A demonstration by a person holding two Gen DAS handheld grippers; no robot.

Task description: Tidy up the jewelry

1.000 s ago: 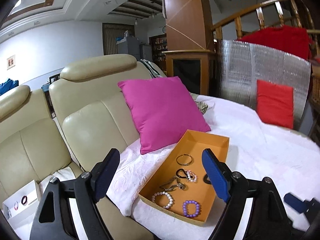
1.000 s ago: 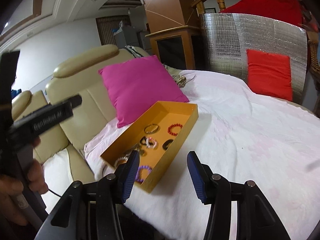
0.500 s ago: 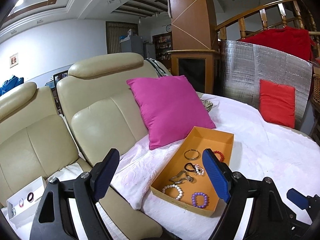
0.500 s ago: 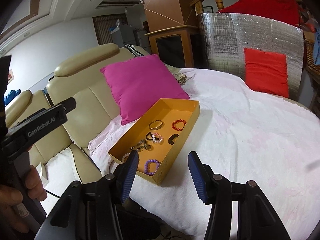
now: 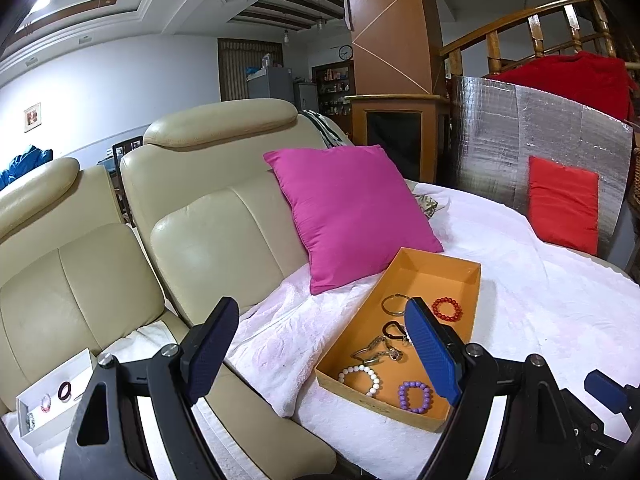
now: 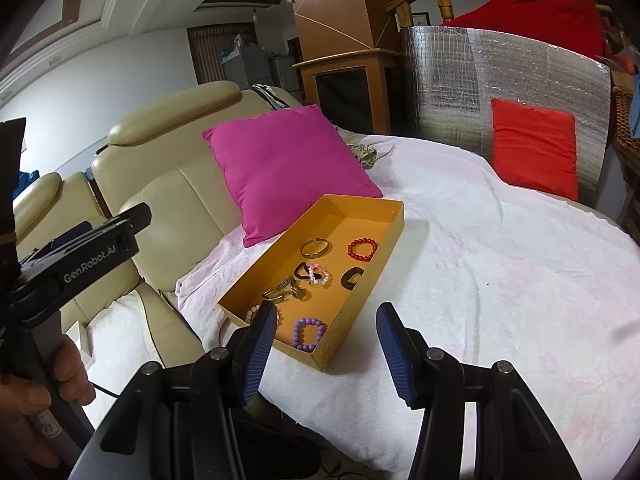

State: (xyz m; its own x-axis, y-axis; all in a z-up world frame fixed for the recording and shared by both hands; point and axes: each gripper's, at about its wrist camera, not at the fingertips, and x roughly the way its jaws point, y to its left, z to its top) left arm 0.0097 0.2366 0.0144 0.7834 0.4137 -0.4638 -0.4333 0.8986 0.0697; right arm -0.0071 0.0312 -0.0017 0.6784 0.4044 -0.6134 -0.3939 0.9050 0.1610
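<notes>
An orange tray lies on the white cloth with several bracelets in it: a purple bead one, a white bead one, a red bead one, a metal bangle and a chain. My left gripper hangs open and empty to the tray's left, over the cloth's edge. My right gripper stands open just short of the tray's near corner, holding nothing. A small white box with rings sits on the sofa seat at lower left.
A pink cushion leans on the cream leather sofa behind the tray. At the back right, a red cushion rests against a silver foil panel. White cloth stretches right of the tray. A hand holds the left gripper.
Both grippers have drifted slightly, so the tray has shifted right in the left view and sits a little farther up in the right view. The white box shows more fully. Jaws are unchanged.
</notes>
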